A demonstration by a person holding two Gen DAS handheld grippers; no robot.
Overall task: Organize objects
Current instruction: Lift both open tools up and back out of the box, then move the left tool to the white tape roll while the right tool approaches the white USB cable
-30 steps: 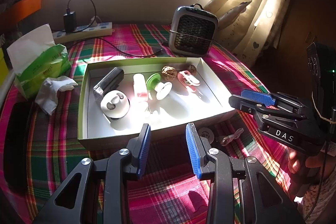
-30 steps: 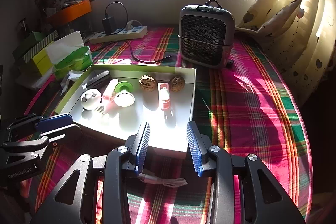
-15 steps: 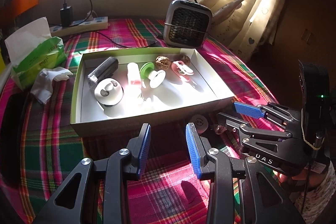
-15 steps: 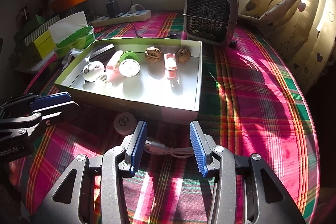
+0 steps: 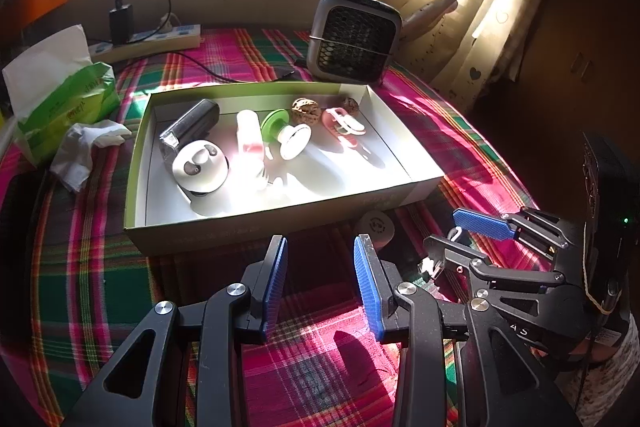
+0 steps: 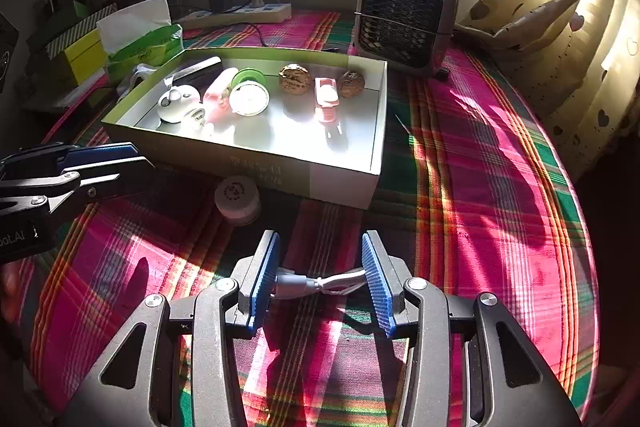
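Observation:
A shallow green-and-white box [image 5: 408, 195] [image 6: 340, 183] on the plaid cloth holds several small items: a black case, white round devices, a pink bottle, a green spool, two walnuts, a pink clip. A small white round object [image 5: 376, 225] [image 6: 238, 199] lies on the cloth just outside the box's near wall. A white bundled cable [image 6: 320, 283] lies between the fingers of my open right gripper [image 6: 320, 277], which is low over it; I cannot tell whether the pads touch it. My left gripper [image 5: 320, 279] is open and empty, short of the box. The right gripper also shows in the left wrist view [image 5: 456, 231].
A grey mini heater [image 5: 354, 37] [image 6: 404, 23] stands behind the box. A green tissue pack [image 5: 64, 103] and crumpled tissue [image 5: 86, 151] lie left of it. A power strip with charger [image 5: 148, 37] runs along the back wall. Curtains and pillows [image 6: 532, 19] are at the right.
Both grippers have drawn back from the box. The right gripper has lowered over the white cable, which now lies between its fingers. The round white object has come into view.

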